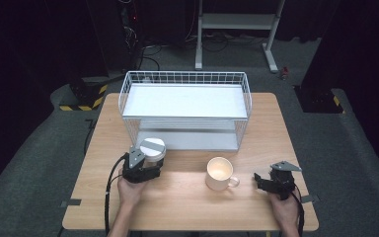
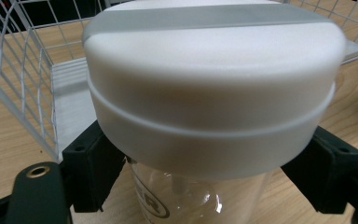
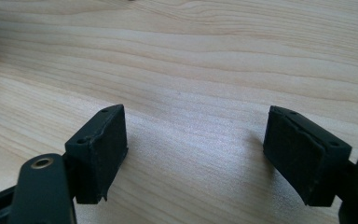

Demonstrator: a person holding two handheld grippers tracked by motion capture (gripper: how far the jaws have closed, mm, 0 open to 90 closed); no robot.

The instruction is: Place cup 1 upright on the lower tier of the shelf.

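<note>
Progress was judged early: the jar [image 1: 152,151] was clamped below its lid in the left gripper [image 1: 145,165], in front of the wire rack [image 1: 185,79], not yet placed. The mug [image 1: 220,173] stood untouched mid-table. The right gripper [image 1: 269,181] was held low over bare wood, jaws wide and empty.

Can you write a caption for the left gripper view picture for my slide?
The left gripper grips a clear jar with a white lid, beside the white wire basket.
</note>
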